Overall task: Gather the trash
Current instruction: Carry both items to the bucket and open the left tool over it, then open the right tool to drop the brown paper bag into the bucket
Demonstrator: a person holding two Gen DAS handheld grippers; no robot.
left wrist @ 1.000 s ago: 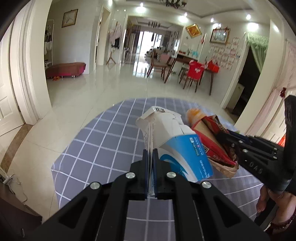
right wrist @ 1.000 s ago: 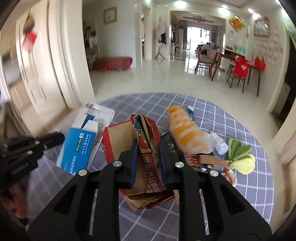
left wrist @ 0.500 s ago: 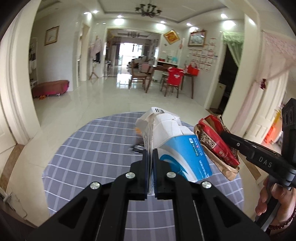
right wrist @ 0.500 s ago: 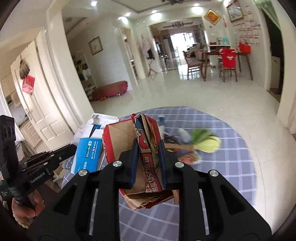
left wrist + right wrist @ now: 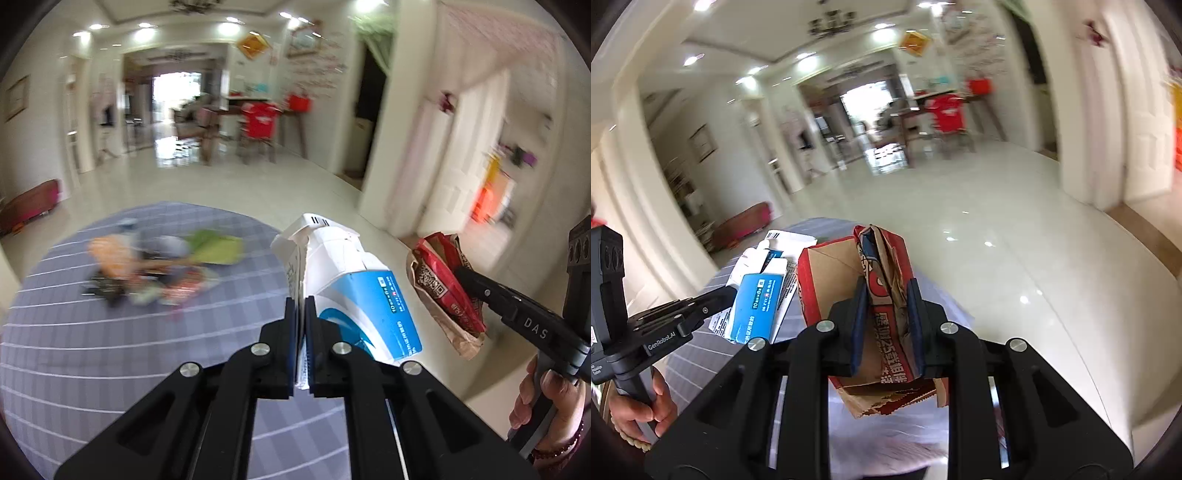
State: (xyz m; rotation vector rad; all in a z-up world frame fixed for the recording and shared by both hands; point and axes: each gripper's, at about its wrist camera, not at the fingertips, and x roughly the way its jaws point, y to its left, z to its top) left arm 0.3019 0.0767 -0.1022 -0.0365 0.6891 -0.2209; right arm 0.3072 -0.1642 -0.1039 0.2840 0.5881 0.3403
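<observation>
My left gripper (image 5: 301, 314) is shut on a flattened white and blue carton (image 5: 354, 291) and holds it in the air above the right side of the round table (image 5: 92, 369). My right gripper (image 5: 886, 299) is shut on a crumpled brown and red paper bag (image 5: 886, 295), held past the table's right edge. The bag also shows at the right of the left wrist view (image 5: 443, 291), and the carton at the left of the right wrist view (image 5: 757, 299). The two grippers are side by side.
The table has a grey checked cloth. On its far left lies a blurred pile of things (image 5: 155, 266), orange, green and dark. Glossy white floor (image 5: 997, 229) spreads beyond. Chairs and a dining table (image 5: 255, 125) stand far back. White doors (image 5: 461, 155) are at the right.
Both grippers have swung to the right with their loads still held. The table and its pile have slid to the left in both views. The bag now hangs beyond the table's edge.
</observation>
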